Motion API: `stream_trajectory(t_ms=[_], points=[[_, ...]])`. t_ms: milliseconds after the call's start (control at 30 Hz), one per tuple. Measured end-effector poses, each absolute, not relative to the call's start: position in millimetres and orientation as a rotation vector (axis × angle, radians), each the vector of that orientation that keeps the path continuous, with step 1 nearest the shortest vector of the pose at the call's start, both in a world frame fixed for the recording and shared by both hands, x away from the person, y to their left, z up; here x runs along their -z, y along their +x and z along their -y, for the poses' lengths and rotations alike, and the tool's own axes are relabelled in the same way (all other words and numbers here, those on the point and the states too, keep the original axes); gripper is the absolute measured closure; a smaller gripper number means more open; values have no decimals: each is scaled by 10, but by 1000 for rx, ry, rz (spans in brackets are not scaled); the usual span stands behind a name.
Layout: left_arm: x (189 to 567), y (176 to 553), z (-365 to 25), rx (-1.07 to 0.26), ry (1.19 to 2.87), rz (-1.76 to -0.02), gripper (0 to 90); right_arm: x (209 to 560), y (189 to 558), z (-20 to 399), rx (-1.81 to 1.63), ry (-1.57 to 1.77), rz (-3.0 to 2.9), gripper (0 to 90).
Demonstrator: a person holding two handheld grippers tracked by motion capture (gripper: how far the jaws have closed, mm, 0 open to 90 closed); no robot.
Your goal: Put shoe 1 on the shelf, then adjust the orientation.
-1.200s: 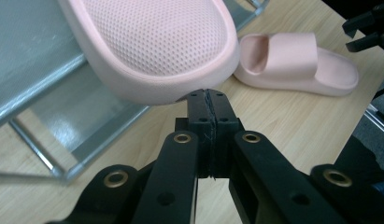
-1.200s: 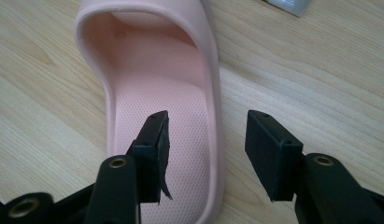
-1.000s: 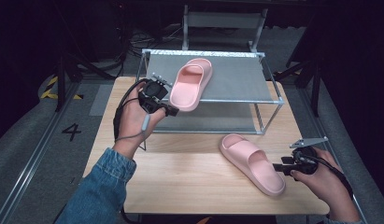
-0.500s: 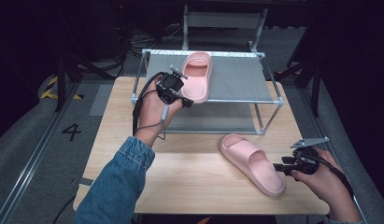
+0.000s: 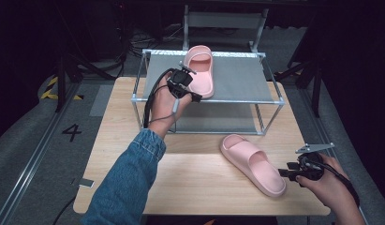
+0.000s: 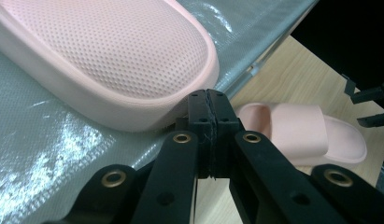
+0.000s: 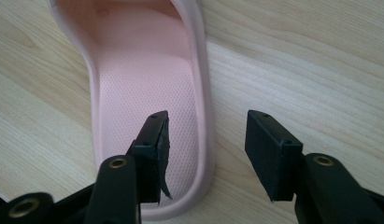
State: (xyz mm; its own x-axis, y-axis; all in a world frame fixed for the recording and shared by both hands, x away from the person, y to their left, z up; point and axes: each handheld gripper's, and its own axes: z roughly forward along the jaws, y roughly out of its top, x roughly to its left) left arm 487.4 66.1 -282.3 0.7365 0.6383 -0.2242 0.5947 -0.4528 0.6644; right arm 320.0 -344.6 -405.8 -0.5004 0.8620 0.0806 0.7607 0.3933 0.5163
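Left gripper (image 5: 192, 91) fingers closed empty beside shelf slipper (image 5: 200, 70); right gripper (image 7: 206, 154) fingers open, straddling tabletop slipper (image 7: 147, 107) rim.

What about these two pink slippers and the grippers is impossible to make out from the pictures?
- Left gripper: in its own view the closed jaws cover the heel rim of the slipper on the rack, so any pinch on it is hidden.
- Slipper on the table: in the right gripper view the top edge cuts off its strap.
- Right gripper: too small in the high view to judge contact.
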Motion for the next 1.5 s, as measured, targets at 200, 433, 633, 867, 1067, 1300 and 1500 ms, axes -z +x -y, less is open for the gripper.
stream_trajectory(t_ms=[200, 433, 633, 867, 1067, 1300, 1500], points=[[2827, 4861, -649, -93, 2131, -886, 785, 4065, 3165, 3449, -738, 1448, -2448, 506], [2712, 4663, -635, -162, 2184, -836, 596, 4080, 3192, 3421, -742, 1435, -2458, 477], [2667, 4499, -703, -202, 2214, -817, 533, 4046, 3218, 3372, -752, 1414, -2455, 479], [2691, 4218, -850, -214, 2252, -791, 457, 4046, 3264, 3227, -771, 1370, -2496, 484], [2701, 4004, -1028, -207, 2237, -779, 426, 4034, 3306, 3082, -787, 1324, -2521, 490], [2871, 3885, -1183, -199, 2289, -787, 447, 3971, 3323, 2910, -779, 1291, -2539, 495], [3035, 3885, -1356, -211, 2299, -820, 439, 3945, 3402, 2741, -754, 1282, -2560, 498]])
